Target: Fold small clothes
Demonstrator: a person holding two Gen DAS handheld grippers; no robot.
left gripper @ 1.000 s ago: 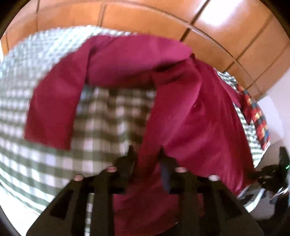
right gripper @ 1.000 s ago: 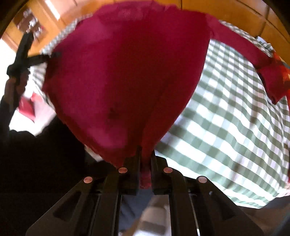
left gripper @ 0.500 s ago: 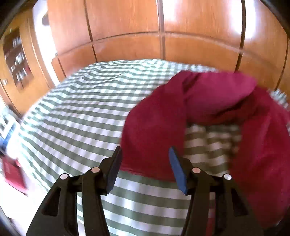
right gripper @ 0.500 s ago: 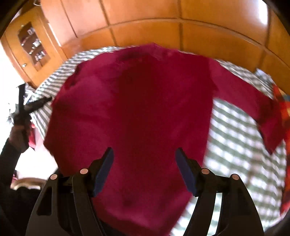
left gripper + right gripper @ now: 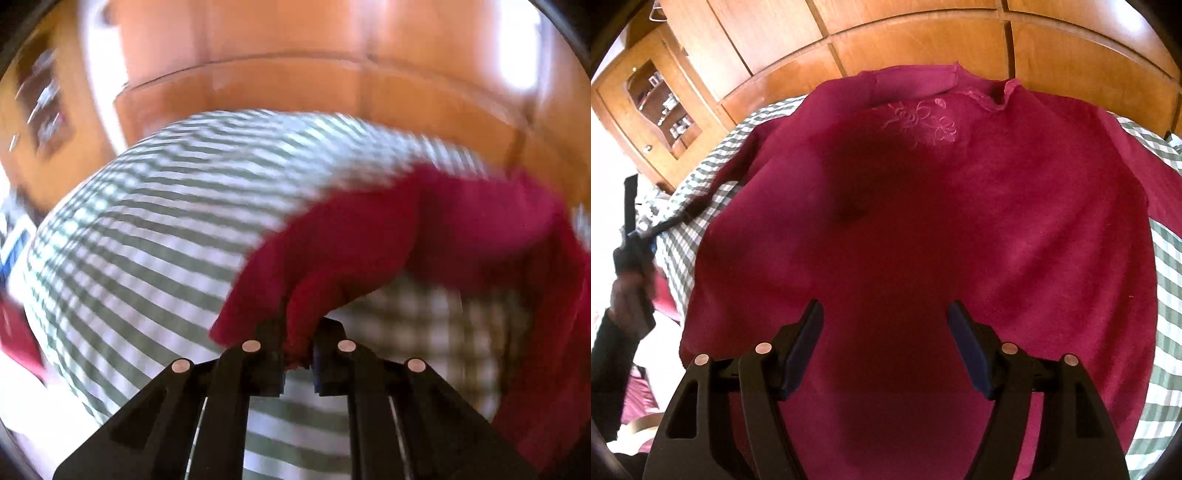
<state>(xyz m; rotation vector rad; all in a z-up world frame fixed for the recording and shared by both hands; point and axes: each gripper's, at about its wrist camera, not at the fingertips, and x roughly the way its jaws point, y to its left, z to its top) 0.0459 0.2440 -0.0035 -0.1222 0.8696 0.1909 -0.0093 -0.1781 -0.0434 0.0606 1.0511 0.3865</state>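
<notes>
A dark red sweater [image 5: 923,221] with floral embroidery near the collar lies spread flat on a green-and-white checked bed [image 5: 1167,266]. My right gripper [image 5: 884,332] is open and empty, above the sweater's lower body. In the blurred left wrist view my left gripper [image 5: 297,354] is shut on the cuff end of the sweater's sleeve [image 5: 369,251] and lifts it off the bed [image 5: 147,240]. The left gripper and the hand holding it also show at the left edge of the right wrist view [image 5: 631,236].
A wooden panelled headboard [image 5: 923,40] runs behind the bed. A wooden cabinet with a glass door [image 5: 653,99] stands at the left. A red item [image 5: 14,339] lies beside the bed's left edge.
Both grippers let go of the sweater's hem, leaving it flat on the bed. The right gripper stays open. The left gripper moved to the sleeve and closed on its cuff.
</notes>
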